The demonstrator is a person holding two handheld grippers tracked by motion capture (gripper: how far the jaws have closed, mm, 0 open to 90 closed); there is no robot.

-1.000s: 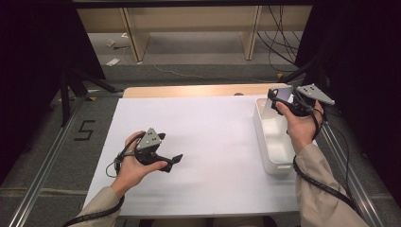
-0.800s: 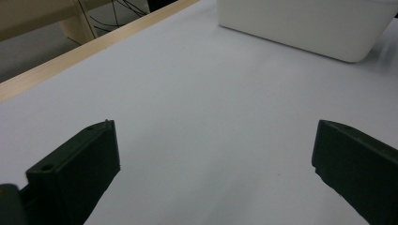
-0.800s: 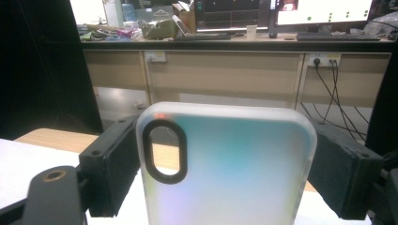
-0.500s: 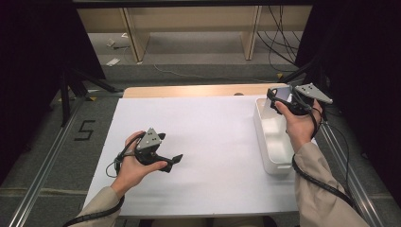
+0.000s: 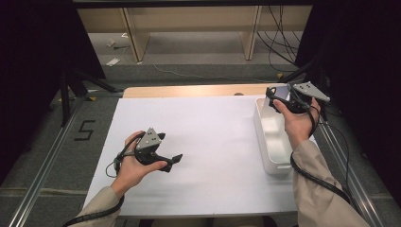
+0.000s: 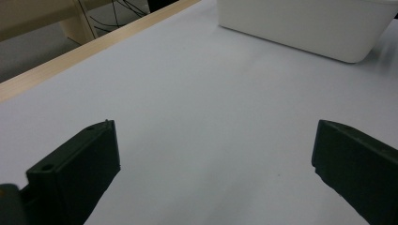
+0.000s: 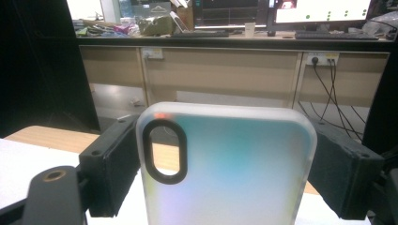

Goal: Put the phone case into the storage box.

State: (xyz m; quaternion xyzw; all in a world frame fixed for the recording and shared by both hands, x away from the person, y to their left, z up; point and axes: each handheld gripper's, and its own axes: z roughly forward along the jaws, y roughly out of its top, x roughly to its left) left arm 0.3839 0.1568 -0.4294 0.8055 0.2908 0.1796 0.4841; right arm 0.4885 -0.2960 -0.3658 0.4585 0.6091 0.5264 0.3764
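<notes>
The right hand-held gripper [image 7: 220, 164] squeezes a phone case [image 7: 225, 164] above the white bin [image 5: 272, 137]. Lower it gently inside, then let go. The left hand-held gripper [image 6: 211, 173] is wide open and empty.

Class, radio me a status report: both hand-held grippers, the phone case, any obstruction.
Left hand-held gripper open, empty. Right hand-held gripper shut on phone case, above white bin. Nothing in the way.

Wide-apart black jaws of the left hand-held gripper [image 6: 213, 173] above bare white table [image 6: 211, 98], white bin [image 6: 305, 23] beyond.
</notes>
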